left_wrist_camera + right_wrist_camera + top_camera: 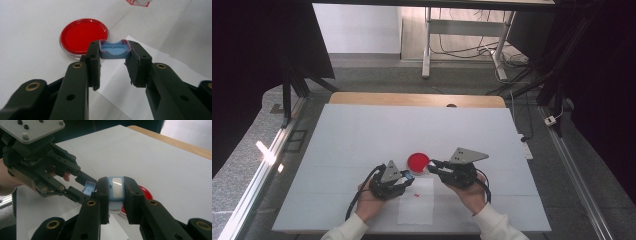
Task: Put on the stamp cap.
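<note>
My left gripper (408,176) is shut on a small blue cap (114,49) with a reddish rim, pinched by its sides between the pads. My right gripper (432,164) is shut on a blue and white stamp body (117,187). A round red ink pad (418,161) in a clear dish lies on the table just beyond both grippers. In the right gripper view the left gripper (86,187) holds the blue cap (89,187) close beside the stamp, a small gap apart. The red ink pad (83,35) lies behind the cap in the left gripper view.
A white paper sheet (417,202) with a small red mark (417,195) lies on the white table cover (362,130) under the hands. The wooden table edge (412,98) runs along the far side. Dark frames stand at both sides.
</note>
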